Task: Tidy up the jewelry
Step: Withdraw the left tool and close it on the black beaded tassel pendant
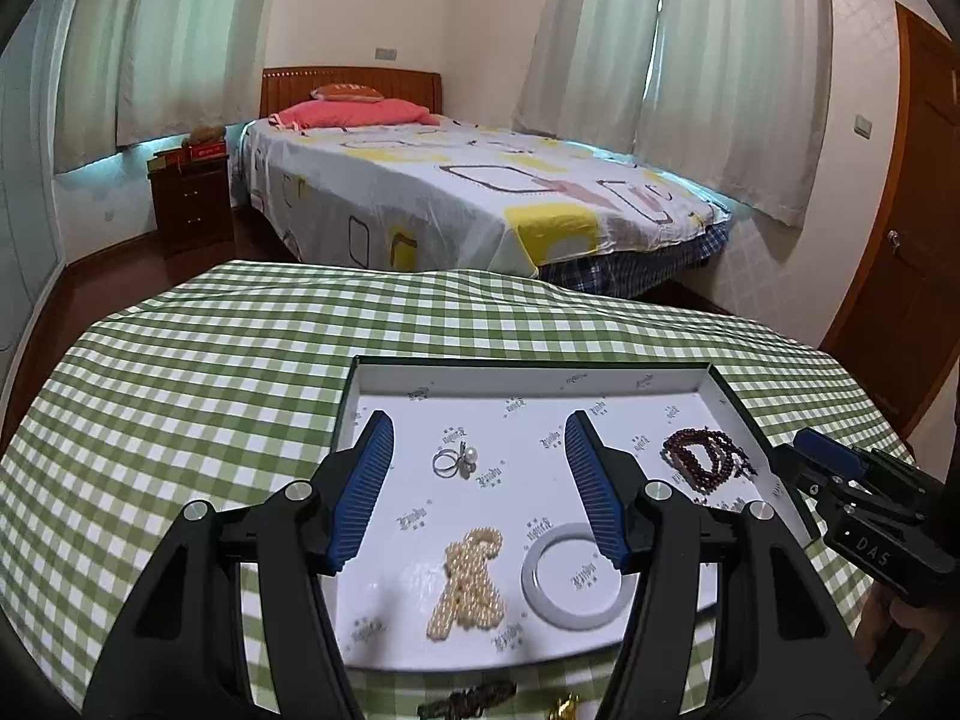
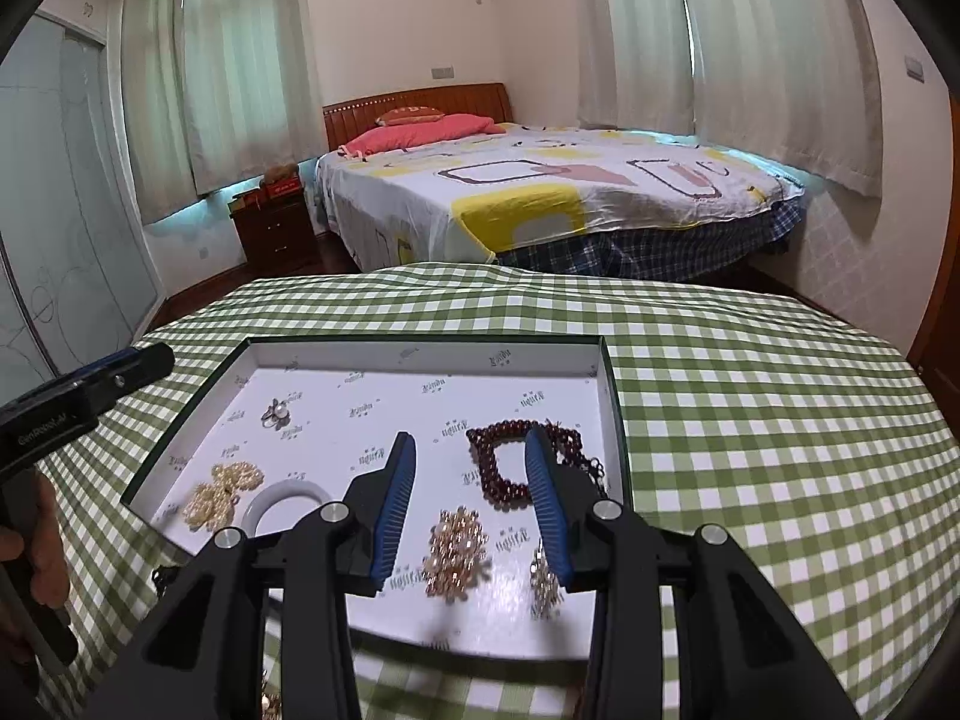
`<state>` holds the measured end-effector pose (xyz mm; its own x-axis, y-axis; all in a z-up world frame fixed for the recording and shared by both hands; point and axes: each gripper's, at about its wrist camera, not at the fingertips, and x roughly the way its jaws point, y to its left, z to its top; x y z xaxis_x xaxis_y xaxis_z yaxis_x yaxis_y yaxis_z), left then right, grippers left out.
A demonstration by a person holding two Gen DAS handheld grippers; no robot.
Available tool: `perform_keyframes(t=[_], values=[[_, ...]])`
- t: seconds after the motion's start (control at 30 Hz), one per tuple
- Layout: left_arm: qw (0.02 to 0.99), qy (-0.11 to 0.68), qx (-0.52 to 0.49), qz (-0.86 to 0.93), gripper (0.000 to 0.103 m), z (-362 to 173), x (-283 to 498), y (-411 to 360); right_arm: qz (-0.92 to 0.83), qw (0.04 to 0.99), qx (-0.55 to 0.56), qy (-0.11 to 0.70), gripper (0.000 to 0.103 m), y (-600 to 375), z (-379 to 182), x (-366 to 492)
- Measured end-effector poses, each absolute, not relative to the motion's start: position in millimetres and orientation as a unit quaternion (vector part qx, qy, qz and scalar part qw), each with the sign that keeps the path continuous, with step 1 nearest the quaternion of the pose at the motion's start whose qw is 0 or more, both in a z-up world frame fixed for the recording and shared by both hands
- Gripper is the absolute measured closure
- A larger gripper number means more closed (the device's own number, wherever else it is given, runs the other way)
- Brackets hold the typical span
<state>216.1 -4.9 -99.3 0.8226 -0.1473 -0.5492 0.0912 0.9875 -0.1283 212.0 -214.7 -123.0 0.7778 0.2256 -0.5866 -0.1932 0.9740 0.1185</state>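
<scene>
1. Left wrist view: the left gripper (image 1: 477,456), jaws apart, hovers over the shallow white-lined box (image 1: 534,381) at lower centre.
2. The cream pearl strand (image 1: 468,585) lies bunched, its long axis running toward the frame's top.
3. Right wrist view: the right gripper (image 2: 471,468), jaws apart and empty, hangs above the gold rhinestone brooch (image 2: 455,552).

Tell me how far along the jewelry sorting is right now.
Mostly done: the tray already holds the pearl ring, pearl strand, white bangle, dark red beads and gold brooch. Both the left gripper and right gripper are open and empty. Left: a dark beaded piece and a gold item on the tablecloth.
</scene>
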Motion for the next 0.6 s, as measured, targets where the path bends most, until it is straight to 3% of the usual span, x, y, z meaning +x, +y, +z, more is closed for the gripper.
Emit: perform_keyframes(t=[0.6], values=[[0.953, 0.297, -0.036, -0.049, 0.046, -125, 137, 3, 0.101, 0.941, 0.028, 0.322, 0.064, -216, -146, 144]])
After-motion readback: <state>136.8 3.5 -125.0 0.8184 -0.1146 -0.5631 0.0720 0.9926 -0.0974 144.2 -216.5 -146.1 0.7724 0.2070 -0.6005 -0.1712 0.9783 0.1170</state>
